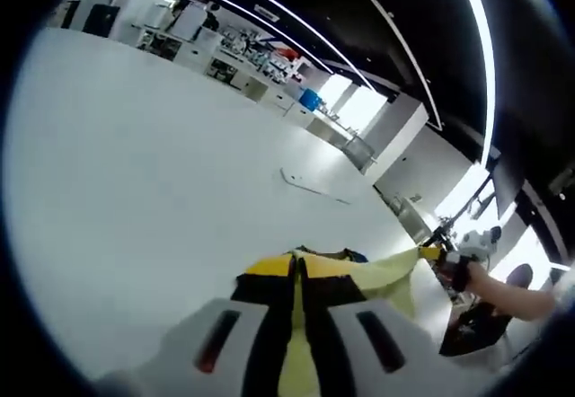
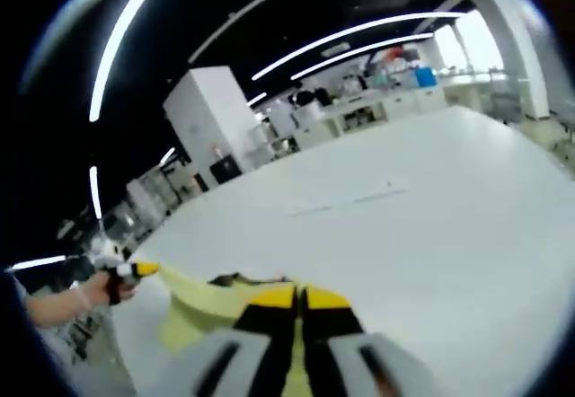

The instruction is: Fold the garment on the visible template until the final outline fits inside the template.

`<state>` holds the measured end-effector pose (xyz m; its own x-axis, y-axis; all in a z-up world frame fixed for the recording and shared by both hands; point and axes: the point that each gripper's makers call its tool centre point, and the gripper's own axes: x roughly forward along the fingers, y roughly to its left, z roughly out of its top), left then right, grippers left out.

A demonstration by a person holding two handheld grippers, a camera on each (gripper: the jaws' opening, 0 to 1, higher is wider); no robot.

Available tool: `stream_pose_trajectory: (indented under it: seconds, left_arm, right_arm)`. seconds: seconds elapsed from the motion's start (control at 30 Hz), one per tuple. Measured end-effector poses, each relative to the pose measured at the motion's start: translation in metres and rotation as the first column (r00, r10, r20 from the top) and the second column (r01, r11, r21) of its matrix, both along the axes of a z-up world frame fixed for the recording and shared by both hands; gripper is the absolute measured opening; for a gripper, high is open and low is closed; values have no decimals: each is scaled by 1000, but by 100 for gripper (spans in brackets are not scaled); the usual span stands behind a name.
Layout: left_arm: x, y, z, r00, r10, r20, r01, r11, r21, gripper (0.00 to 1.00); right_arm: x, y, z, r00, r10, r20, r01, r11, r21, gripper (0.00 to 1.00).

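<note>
Left gripper [image 1: 299,276]: black-and-yellow fingers pressed together on a fold of the pale yellow garment [image 1: 382,276]. Cloth runs from these tips across to the right gripper [image 1: 433,253], which pinches its other end.

Right gripper view: own fingers [image 2: 274,300] likewise clamped on the cloth, garment hanging above the white tabletop [image 2: 431,208].

Garment [image 1: 377,276] stretched between left claw [image 1: 299,276], right claw [image 2: 296,303].
</note>
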<state>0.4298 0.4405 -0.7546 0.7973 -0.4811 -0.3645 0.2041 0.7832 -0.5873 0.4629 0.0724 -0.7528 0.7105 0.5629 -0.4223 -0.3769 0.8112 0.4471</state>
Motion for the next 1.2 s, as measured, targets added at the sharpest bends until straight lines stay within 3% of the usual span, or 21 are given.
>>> stream_pose_trajectory:
  seconds: [0.13, 0.27, 0.5, 0.77, 1.2]
  left_arm:
    - [5, 9, -21, 999, 16, -42, -15, 1000, 12, 0]
    - [8, 9, -41, 996, 29, -82, -28, 1000, 10, 0]
    - [4, 3, -58, 993, 33, -115, -28, 999, 43, 0]
    - [7, 0, -59, 995, 15, -95, -7, 996, 89, 0]
    - [8, -1, -56, 998, -10, -70, 16, 996, 92, 0]
  right_arm:
    - [4, 1, -21, 999, -17, -40, 17, 1000, -1, 0]
    - [-1, 1, -29, 997, -32, -69, 32, 999, 5, 0]
    - [3, 3, -49, 994, -27, -105, 24, 999, -35, 0]
    - [10, 3, -56, 994, -15, -109, 9, 999, -52, 0]
    - [8, 6, -56, 994, 7, -113, -12, 999, -45, 0]
